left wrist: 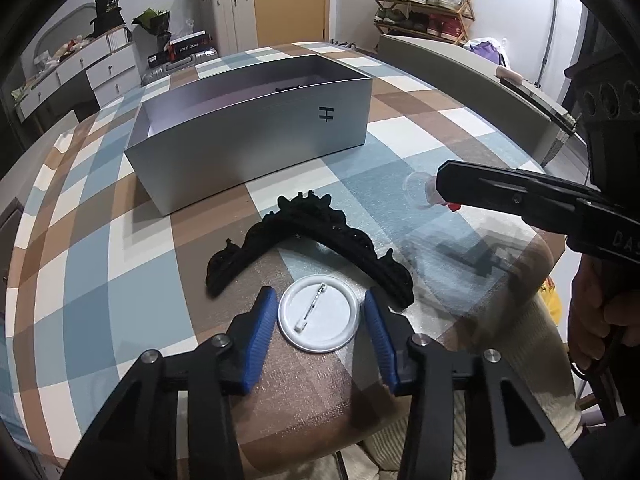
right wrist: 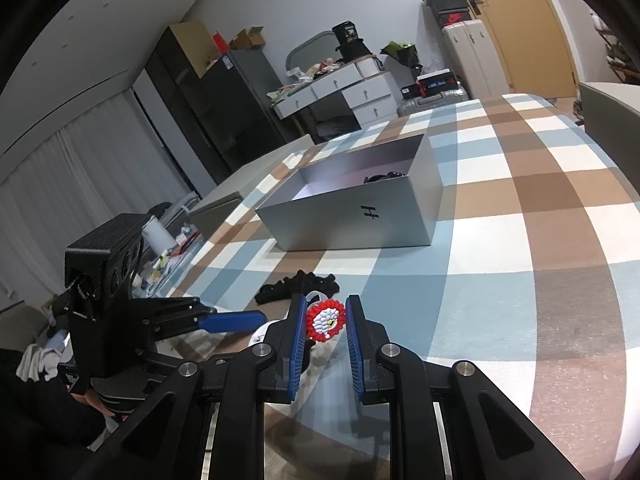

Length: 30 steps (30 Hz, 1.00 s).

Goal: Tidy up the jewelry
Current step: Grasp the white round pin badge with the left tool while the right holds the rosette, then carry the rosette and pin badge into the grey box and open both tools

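Note:
A white round pin badge [left wrist: 318, 314] lies clasp side up on the checked tablecloth. My left gripper [left wrist: 320, 312] has a blue pad on each side of it: the left pad meets the rim and a thin gap shows at the right pad. Just behind the badge lies a black ornate crown [left wrist: 304, 220] [right wrist: 298, 284]. My right gripper [right wrist: 326, 320] [left wrist: 440, 182] is shut on a red-and-white beaded brooch [right wrist: 325, 320], held above the table right of the crown. The open silver box [left wrist: 256, 140] [right wrist: 352, 216] stands farther back with a dark item [right wrist: 384, 178] inside.
The left gripper [right wrist: 260, 318] reaches in from the left in the right wrist view. A person's hand [left wrist: 596, 320] grips the right tool. A cream cloth [left wrist: 520, 320] hangs over the table's near edge. A grey chair back [left wrist: 460, 68] stands beyond the table.

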### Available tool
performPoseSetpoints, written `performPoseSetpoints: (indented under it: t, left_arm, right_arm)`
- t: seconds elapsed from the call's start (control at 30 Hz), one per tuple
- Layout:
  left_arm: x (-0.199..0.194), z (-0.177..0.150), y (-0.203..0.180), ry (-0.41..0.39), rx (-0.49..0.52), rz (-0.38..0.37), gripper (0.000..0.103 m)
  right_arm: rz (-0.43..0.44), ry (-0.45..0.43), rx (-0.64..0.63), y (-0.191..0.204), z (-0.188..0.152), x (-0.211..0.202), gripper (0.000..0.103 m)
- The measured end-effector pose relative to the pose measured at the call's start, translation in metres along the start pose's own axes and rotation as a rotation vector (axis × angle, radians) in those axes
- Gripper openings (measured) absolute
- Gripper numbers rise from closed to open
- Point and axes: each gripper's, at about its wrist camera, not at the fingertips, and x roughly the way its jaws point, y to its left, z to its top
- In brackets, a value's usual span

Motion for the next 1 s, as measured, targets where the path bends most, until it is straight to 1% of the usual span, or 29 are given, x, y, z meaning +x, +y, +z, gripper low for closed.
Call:
performPoseSetpoints:
  t: [0.3,0.43,0.73,1.0]
  left_arm:
    - [-0.001,0.002,0.002,-0.002,-0.029,-0.023,0.037]
    - [-0.008,0.003,0.002,-0.02,-0.032,-0.024,0.037]
    - [-0.029,0.013,0.011,-0.088,-0.072,-0.01,0.037]
    - [-0.046,0.031,0.035,-0.165,-0.129,0.009,0.037]
  right_arm:
    - [-0.005,-0.005,0.004,-0.001,0.0,-0.003,0.019]
    - [-0.003,-0.006,-0.003,0.0,0.001,-0.002,0.019]
    - [0.005,-0.013,-0.009,0.005,0.007,-0.004,0.019]
    - [0.019,-0.031,-0.039,0.015,0.031,0.0,0.019]
